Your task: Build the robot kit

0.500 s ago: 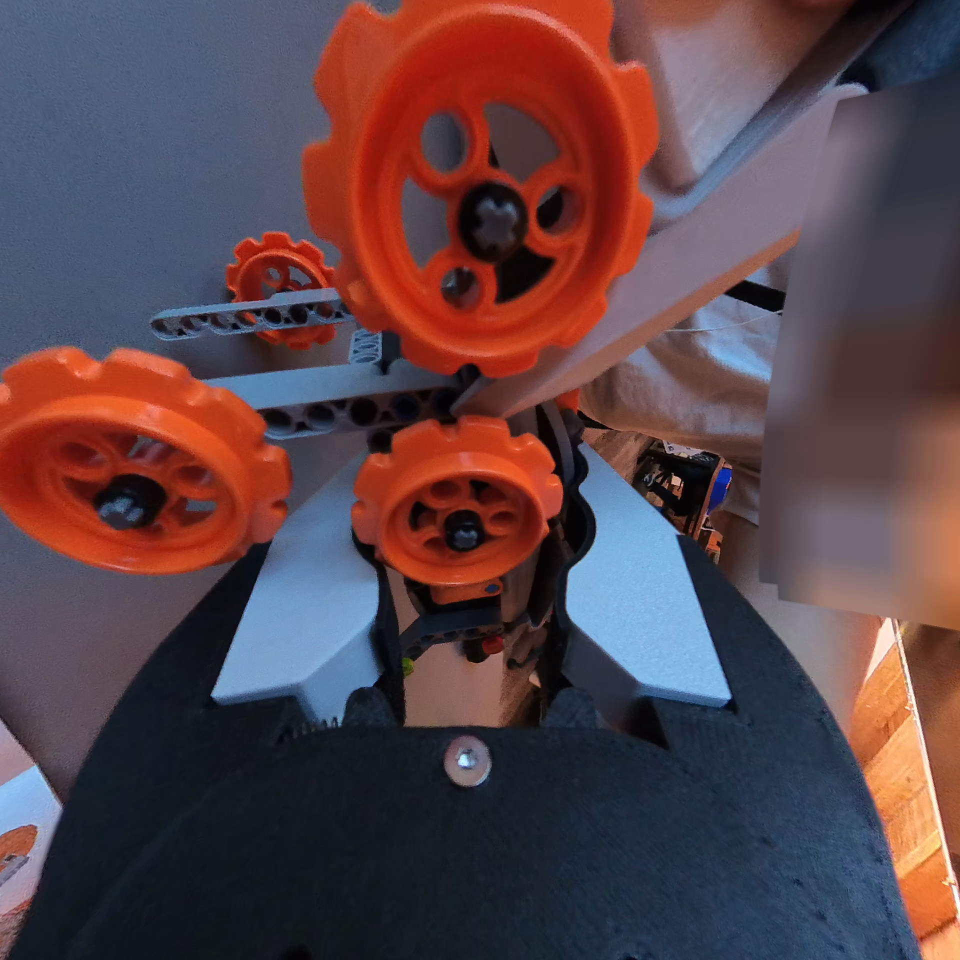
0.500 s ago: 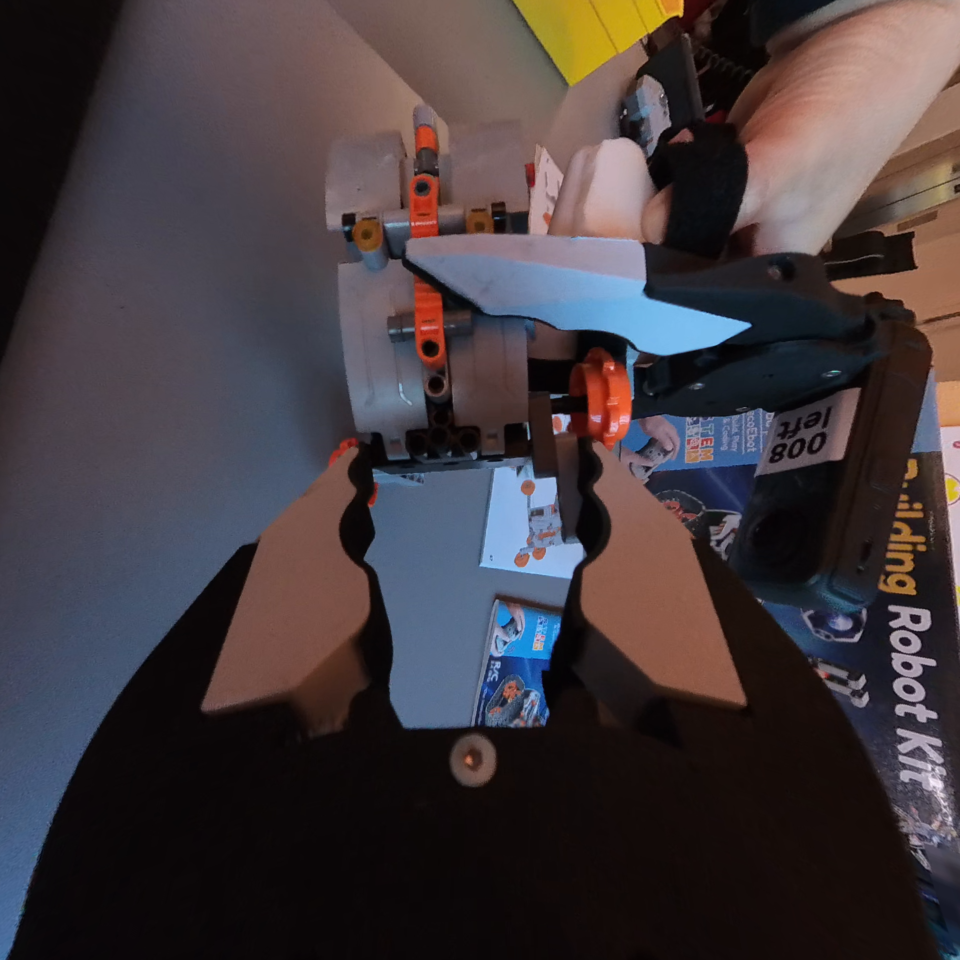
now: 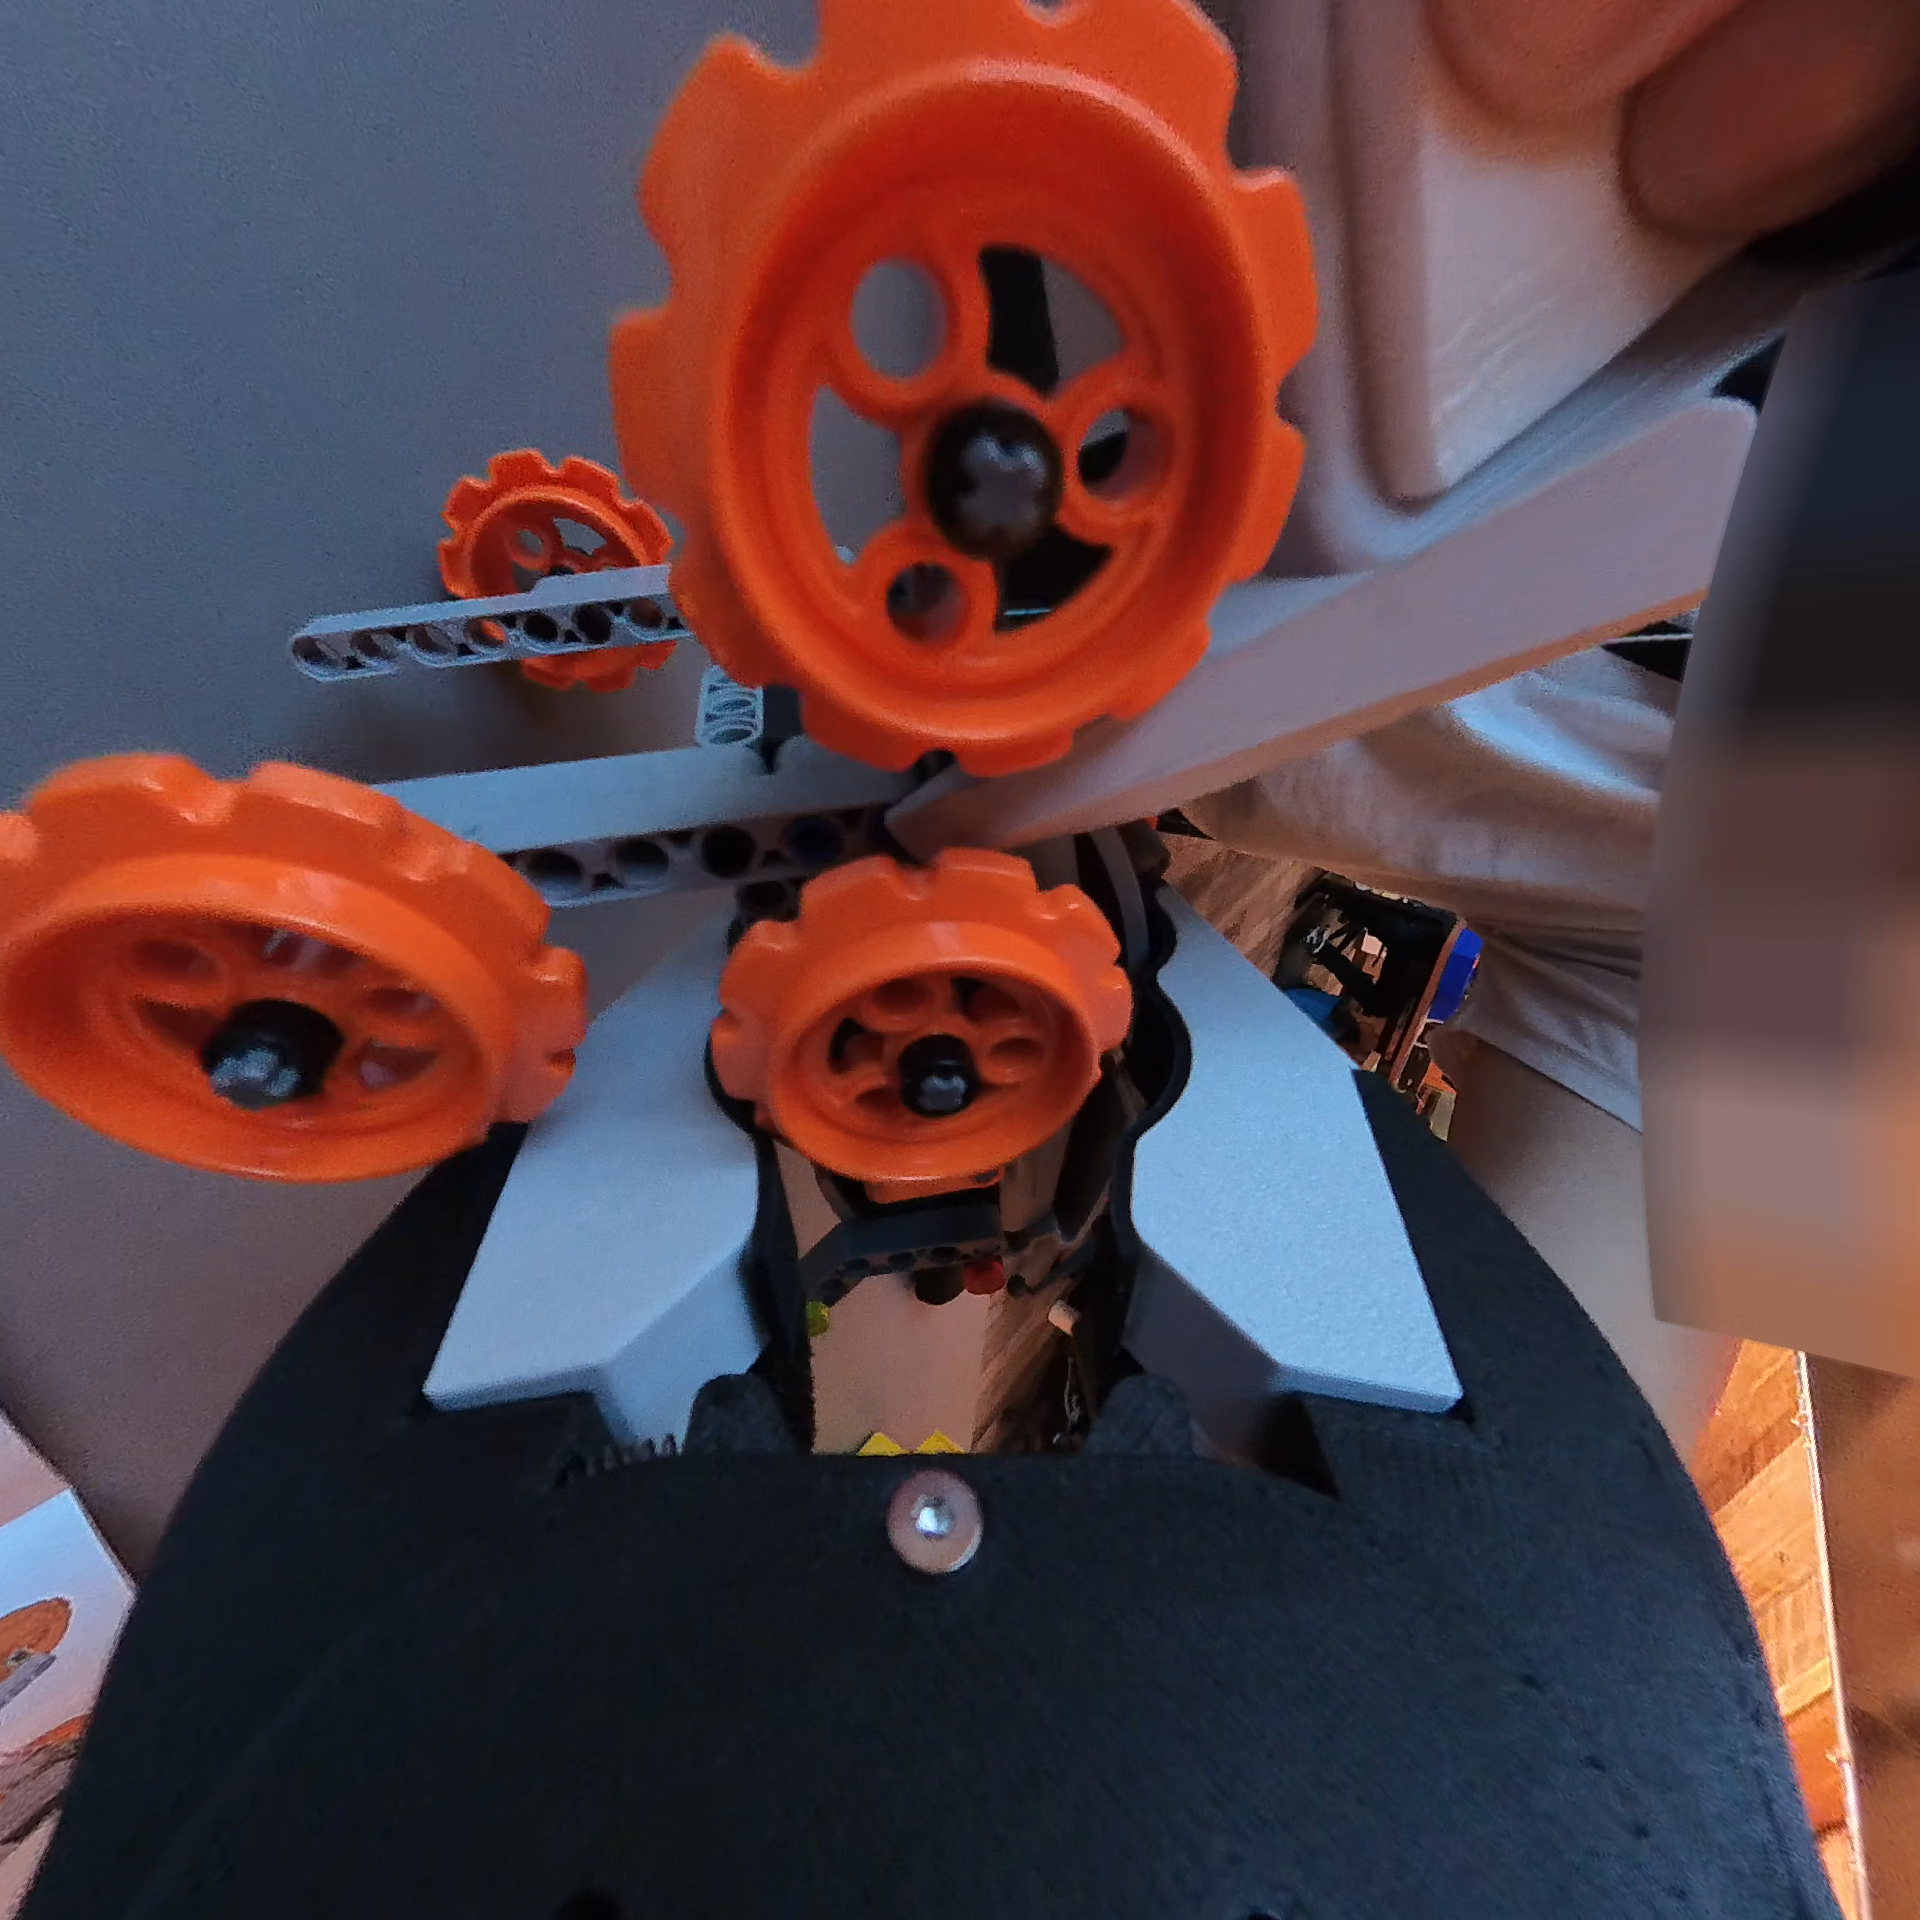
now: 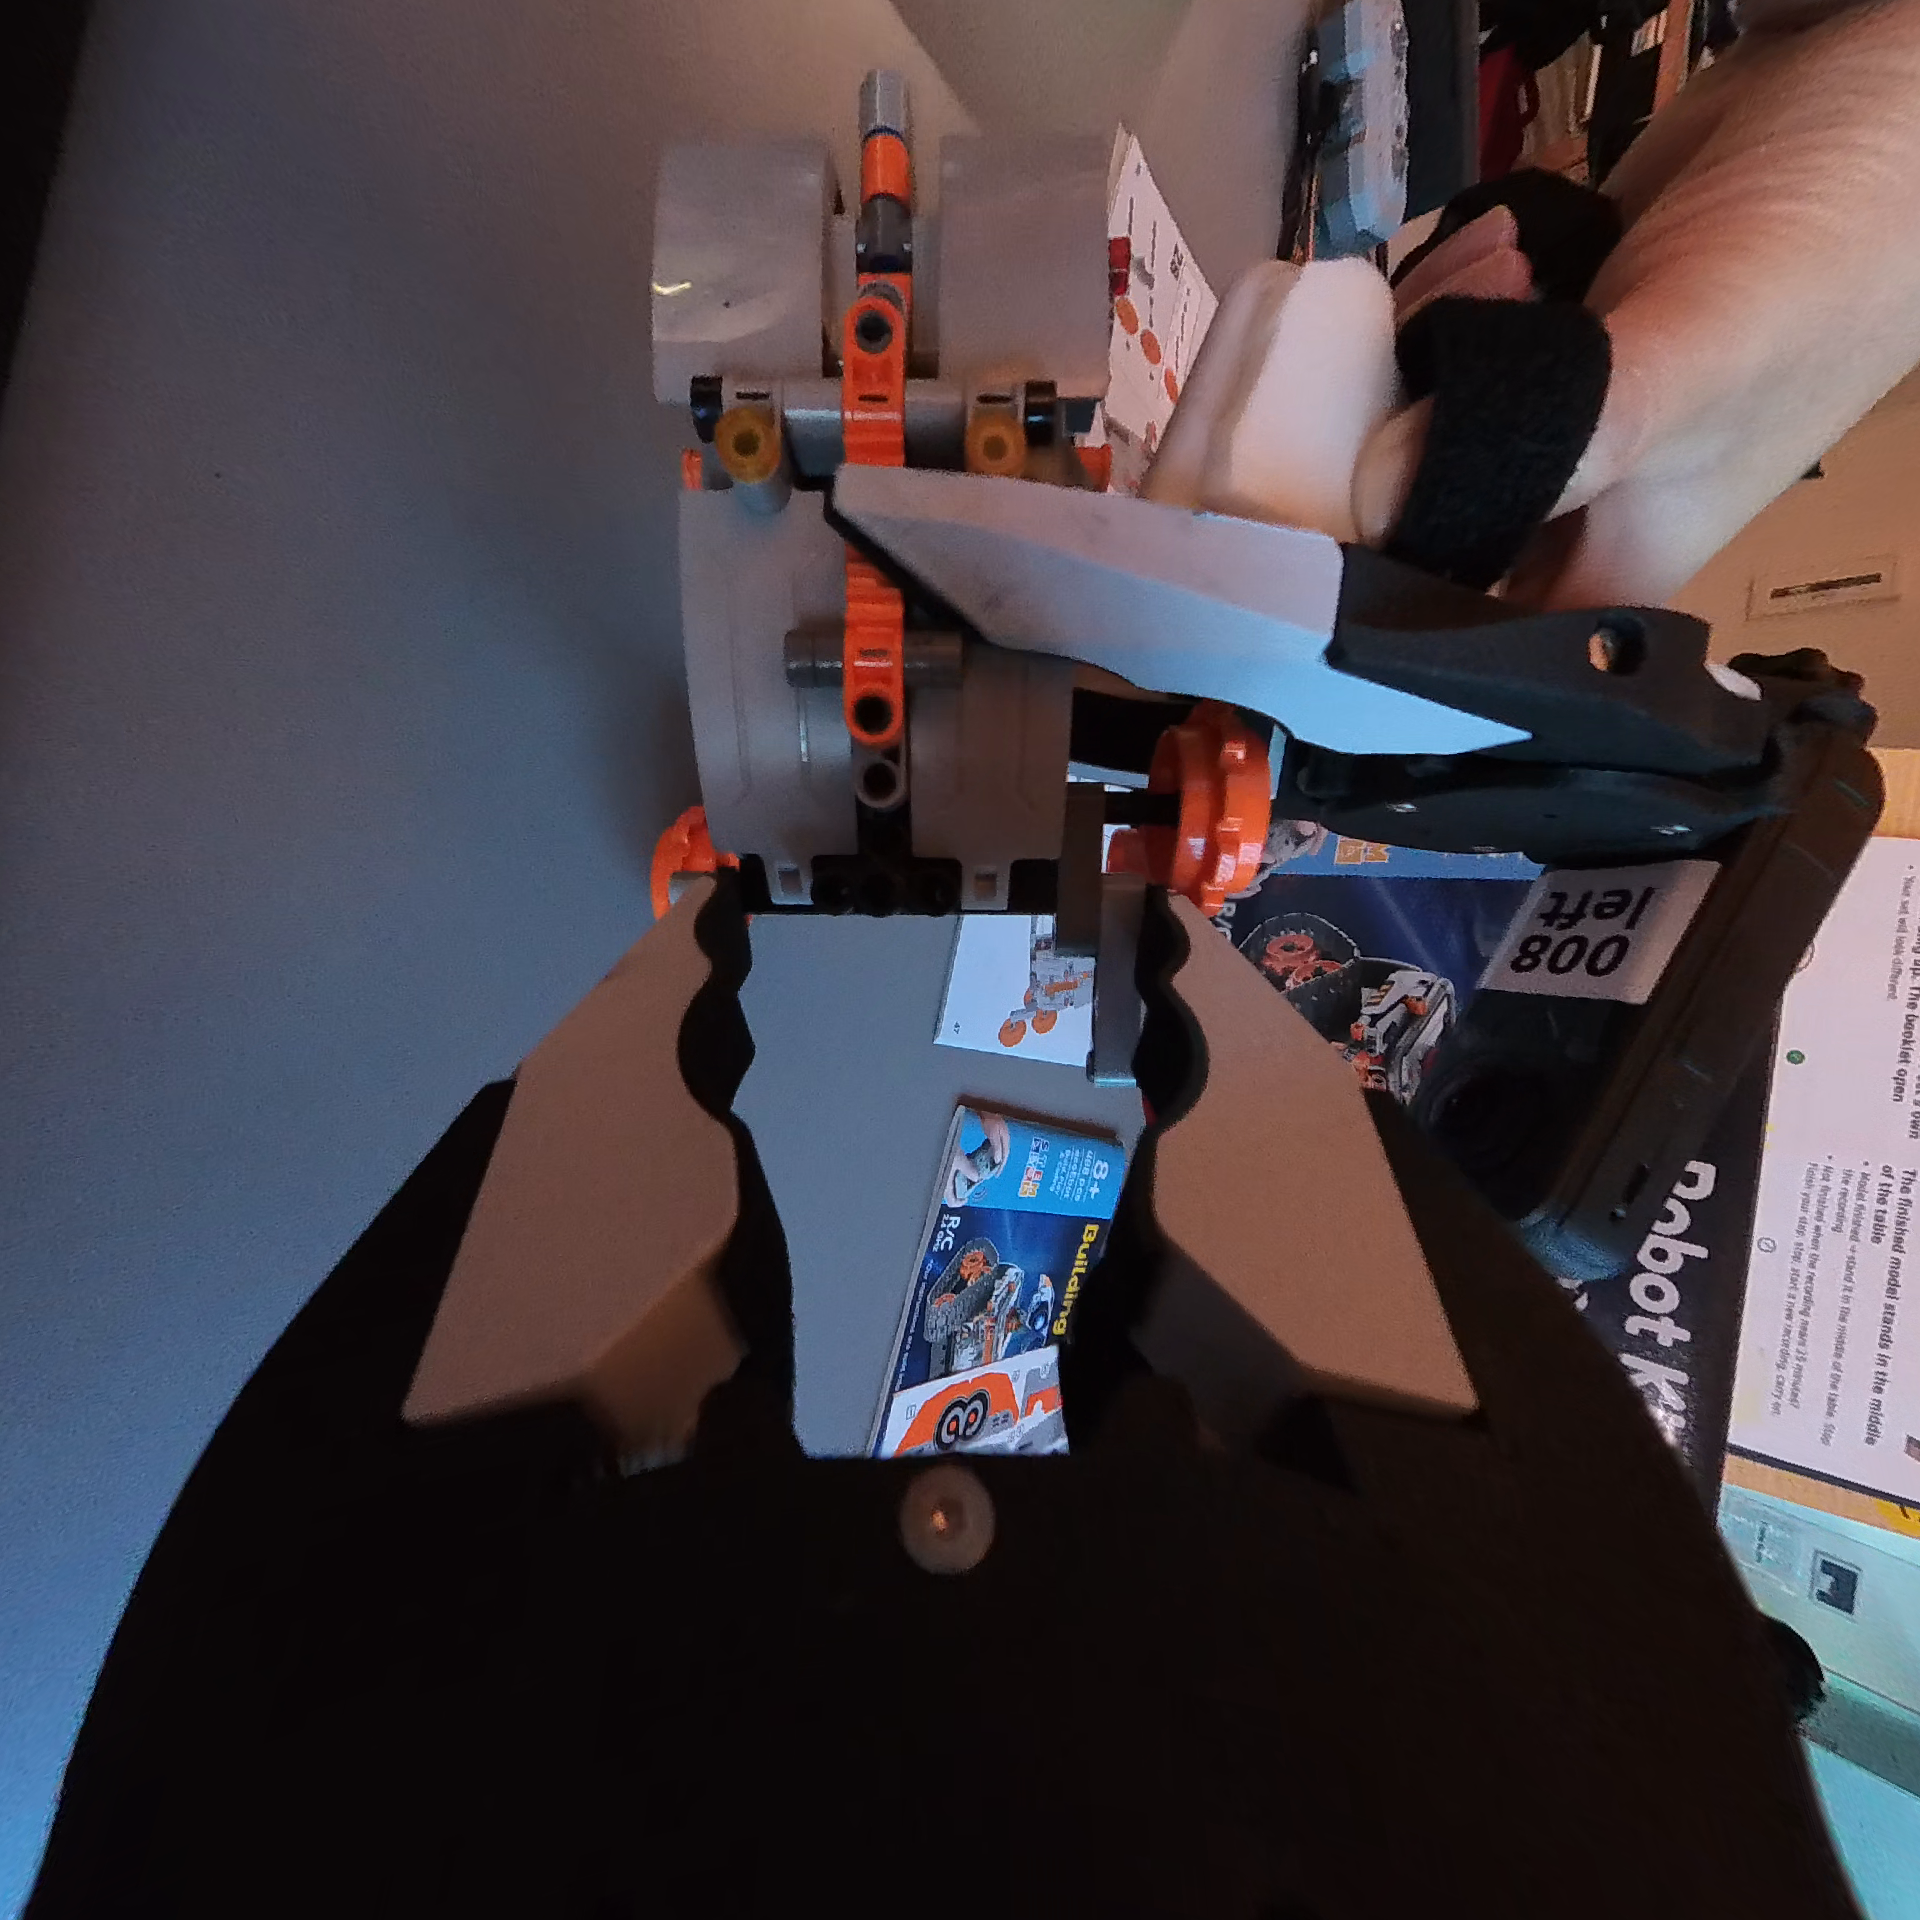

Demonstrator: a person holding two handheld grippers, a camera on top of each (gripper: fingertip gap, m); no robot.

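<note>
A grey brick-built model (image 4: pixel 821 644) with orange pins is held in the air over a grey table (image 4: pixel 312 623). My left gripper (image 3: pixel 940 925) is shut on the model. Its fingers flank a small orange toothed wheel (image 3: pixel 925 1039). One left finger (image 4: pixel 1091 592) lies across the model's body in the right wrist view. A large orange wheel (image 3: pixel 956 384) and another one (image 3: pixel 260 966) sit on a grey holed beam (image 3: pixel 665 821). My right gripper (image 4: pixel 935 925) is open, its tips at either side of the model's lower edge. One right finger (image 3: pixel 1351 686) touches the beam's end.
A loose orange wheel (image 3: pixel 551 561) and a grey beam (image 3: pixel 478 629) lie on the table. A dark kit box (image 4: pixel 1351 966), a booklet (image 4: pixel 1018 1247), a small sheet (image 4: pixel 1008 987) and a printed page (image 4: pixel 1849 1143) lie at the right. A person's hand (image 4: pixel 1714 312) holds the left gripper. There is about 5 centimetres between the tips of the two grippers.
The model and both grippers have shifted only slightly. My right gripper's fingers stand a little closer together around the model's lower edge.
</note>
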